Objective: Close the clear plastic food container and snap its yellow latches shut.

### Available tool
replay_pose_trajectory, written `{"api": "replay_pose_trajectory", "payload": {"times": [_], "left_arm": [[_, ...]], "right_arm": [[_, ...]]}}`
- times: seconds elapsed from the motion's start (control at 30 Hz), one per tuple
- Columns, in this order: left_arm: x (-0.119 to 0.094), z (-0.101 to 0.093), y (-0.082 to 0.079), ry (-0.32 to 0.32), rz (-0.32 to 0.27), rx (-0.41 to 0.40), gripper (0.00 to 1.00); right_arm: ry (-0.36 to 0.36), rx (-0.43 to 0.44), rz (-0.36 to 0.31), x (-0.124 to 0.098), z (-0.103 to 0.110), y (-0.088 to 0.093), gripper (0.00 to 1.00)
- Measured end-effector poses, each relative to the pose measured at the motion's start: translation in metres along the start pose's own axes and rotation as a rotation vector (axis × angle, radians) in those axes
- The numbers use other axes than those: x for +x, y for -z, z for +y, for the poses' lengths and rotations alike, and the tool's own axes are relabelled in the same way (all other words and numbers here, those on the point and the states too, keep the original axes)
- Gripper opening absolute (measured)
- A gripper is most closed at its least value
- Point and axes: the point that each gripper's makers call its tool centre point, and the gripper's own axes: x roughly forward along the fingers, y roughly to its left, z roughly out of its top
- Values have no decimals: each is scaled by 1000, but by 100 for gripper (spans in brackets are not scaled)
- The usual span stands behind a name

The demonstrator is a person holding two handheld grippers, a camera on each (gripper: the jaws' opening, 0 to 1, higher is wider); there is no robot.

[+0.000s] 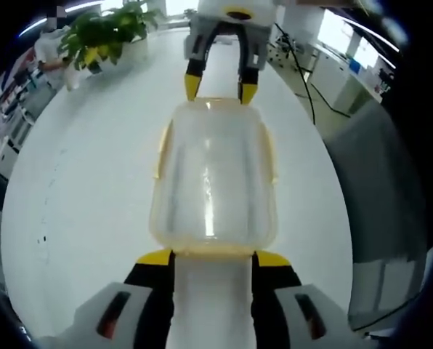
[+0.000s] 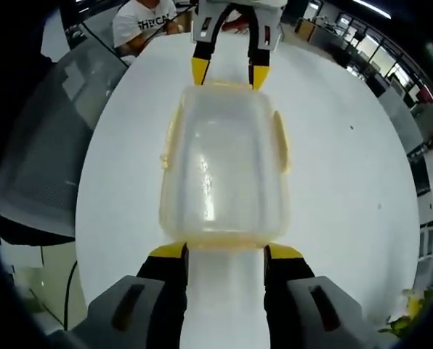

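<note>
One clear container between two grippers on a white table.

The container (image 1: pixel 213 174) lies on the table (image 1: pixel 93 203), lid on, with yellow latches along its sides: two show in the left gripper view, one on each long side, and two in the right gripper view likewise. The left gripper (image 1: pixel 213 256) stands at one short end, its two yellow-tipped jaws apart and just at the container's edge; whether they touch it I cannot tell. The right gripper (image 2: pixel 225 251) stands at the opposite end, jaws apart in the same way. One potted plant (image 1: pixel 104 33) sits at the table's far edge, and one person (image 2: pixel 145 22) sits beyond the table.
</note>
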Motion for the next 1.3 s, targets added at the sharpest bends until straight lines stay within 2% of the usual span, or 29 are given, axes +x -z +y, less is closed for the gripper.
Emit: {"api": "replay_pose_trajectory", "payload": {"times": [0.23, 0.37, 0.47, 0.57, 0.6, 0.73, 0.77, 0.93, 1.0, 1.1, 1.2, 1.3], "left_arm": [[0, 1, 1, -5, -21, -10, 37], [-1, 0, 1, -15, -33, -38, 37], [-3, -1, 2, -28, -52, -63, 37], [-5, -2, 3, -30, -86, -115, 36], [-7, -2, 3, -34, -102, -138, 36], [-10, -2, 6, -38, -148, -210, 34], [-11, -3, 6, -41, -165, -242, 34], [-16, -2, 6, -42, -229, -344, 35], [-20, -2, 2, -43, -271, -392, 35], [-29, -1, -16, -16, -408, -532, 36], [-26, 1, -11, -42, -388, -562, 36], [-22, 2, -8, -75, -380, -635, 37]], "right_arm": [[6, 25, -23, -4, 1, 1, 39], [7, 121, -82, -8, 0, -1, 39], [14, 146, -99, -13, 0, 2, 39], [11, 188, -116, -16, 5, 5, 39], [10, 232, -140, -17, 6, 4, 39], [10, 320, -169, -22, 7, 7, 39], [7, 369, -199, -24, 7, 6, 39], [27, 492, -288, -31, 2, 0, 40], [40, 536, -315, -33, -1, -3, 40], [53, 622, -370, -38, -5, -8, 40], [59, 654, -364, -35, -5, -7, 40], [67, 699, -345, -29, 0, -5, 37]]}}
